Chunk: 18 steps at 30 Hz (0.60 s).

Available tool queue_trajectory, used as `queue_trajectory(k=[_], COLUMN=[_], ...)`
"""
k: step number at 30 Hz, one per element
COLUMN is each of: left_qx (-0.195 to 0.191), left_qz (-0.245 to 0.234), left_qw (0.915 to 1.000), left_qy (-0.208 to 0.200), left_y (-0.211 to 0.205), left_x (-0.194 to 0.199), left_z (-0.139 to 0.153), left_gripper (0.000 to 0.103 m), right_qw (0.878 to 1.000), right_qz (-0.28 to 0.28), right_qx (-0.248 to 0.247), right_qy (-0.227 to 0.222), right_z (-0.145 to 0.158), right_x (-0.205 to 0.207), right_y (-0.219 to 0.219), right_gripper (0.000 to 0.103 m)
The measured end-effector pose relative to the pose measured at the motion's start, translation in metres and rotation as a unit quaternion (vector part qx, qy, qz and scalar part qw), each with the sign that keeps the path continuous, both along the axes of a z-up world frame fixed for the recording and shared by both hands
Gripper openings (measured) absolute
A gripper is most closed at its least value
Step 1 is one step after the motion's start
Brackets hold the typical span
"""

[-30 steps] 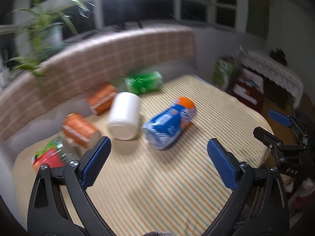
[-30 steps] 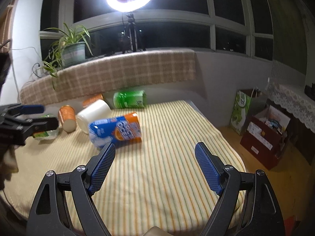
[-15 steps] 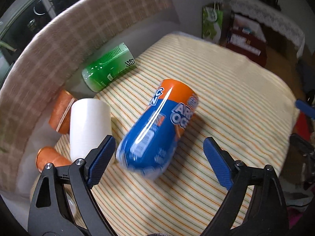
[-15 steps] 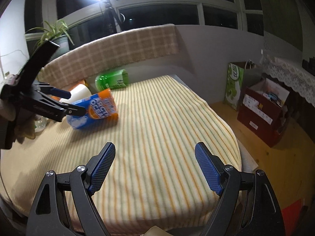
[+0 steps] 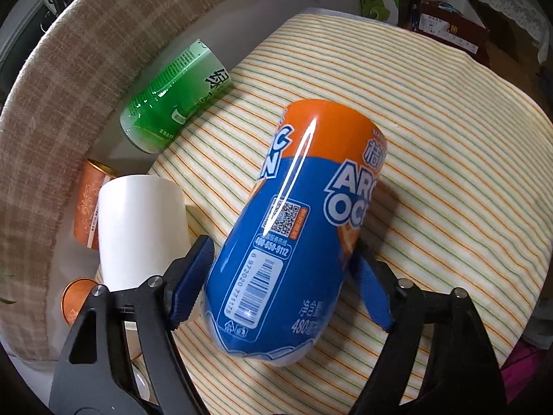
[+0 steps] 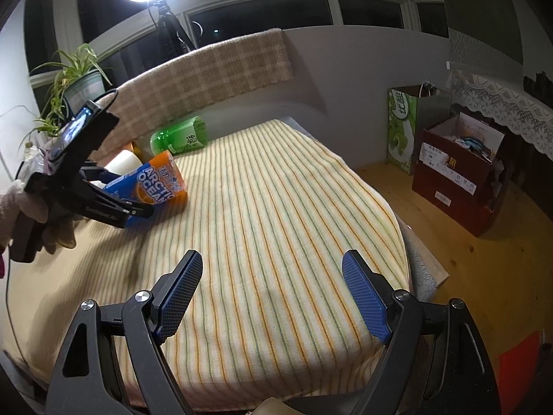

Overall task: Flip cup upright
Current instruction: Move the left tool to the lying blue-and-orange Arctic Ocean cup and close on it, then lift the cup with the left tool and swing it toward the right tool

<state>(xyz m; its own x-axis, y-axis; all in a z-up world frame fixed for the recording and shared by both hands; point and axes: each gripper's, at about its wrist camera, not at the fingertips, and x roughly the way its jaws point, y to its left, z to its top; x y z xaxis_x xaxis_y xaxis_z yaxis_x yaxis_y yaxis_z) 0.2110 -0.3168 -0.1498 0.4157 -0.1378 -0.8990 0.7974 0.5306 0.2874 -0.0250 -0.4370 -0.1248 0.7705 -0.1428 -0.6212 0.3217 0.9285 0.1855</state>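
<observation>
- Two grippers were in view, but only the left gripper (image 5: 276, 287) was at work; its blue pads sat on either side of the blue-and-orange cup (image 5: 297, 228), down at the cup's blue end.
- Its jaws were narrowed around the cup. The pads looked touching or nearly so, but whether they were truly clamped I cannot tell.
- That cup lay on its side on the striped cloth (image 5: 449, 173) of the counter, towards the far left corner, orange end pointing away from the left gripper.
- Gripping near one end, rather than at the middle, would probably let the cup be swung up onto its base with a turn of the wrist.
- Close by, on the cup's left, a white cup (image 5: 138, 228) also lay on its side, and a green cup (image 5: 172, 100) lay beyond, at the counter's back edge by the checked cloth (image 5: 69, 69). Orange cups (image 5: 86, 200) were tucked behind the white one.
- So crowded a corner left little room; a wide swing might knock the white cup.
- The right gripper (image 6: 273, 297) hung over the near edge of the counter with its jaws wide and nothing between them, well apart from the cup, likely kept out of the way.
</observation>
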Motion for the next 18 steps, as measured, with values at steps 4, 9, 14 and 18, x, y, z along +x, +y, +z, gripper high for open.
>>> queue_trajectory(k=[4,9,14,18], left_qx=[-0.006,-0.028,-0.065,-0.112], left_qz=[-0.002,0.008,0.03,0.066], left_qw=[1.0,0.9996,0.9974,0.9915], left_qy=[-0.004,-0.002,0.002,0.006], left_y=[0.0,0.006,0.026,0.057], left_x=[-0.001,-0.009,-0.027,-0.049], left_z=[-0.002,0.004,0.015,0.025], left_gripper=[0.074,0.072,0.071,0.071], right_qw=[1.0,1.0,1.0,1.0], right_qz=[-0.001,0.0,0.006,0.016], right_qx=[-0.003,-0.005,-0.011,-0.011], right_qy=[-0.001,-0.003,-0.01,-0.015], right_z=[0.001,0.005,0.012,0.017], right_x=[-0.001,-0.003,-0.006,-0.008], right_y=[0.001,0.005,0.012,0.02], right_gripper=[0.083,0.083,0.083,0.083])
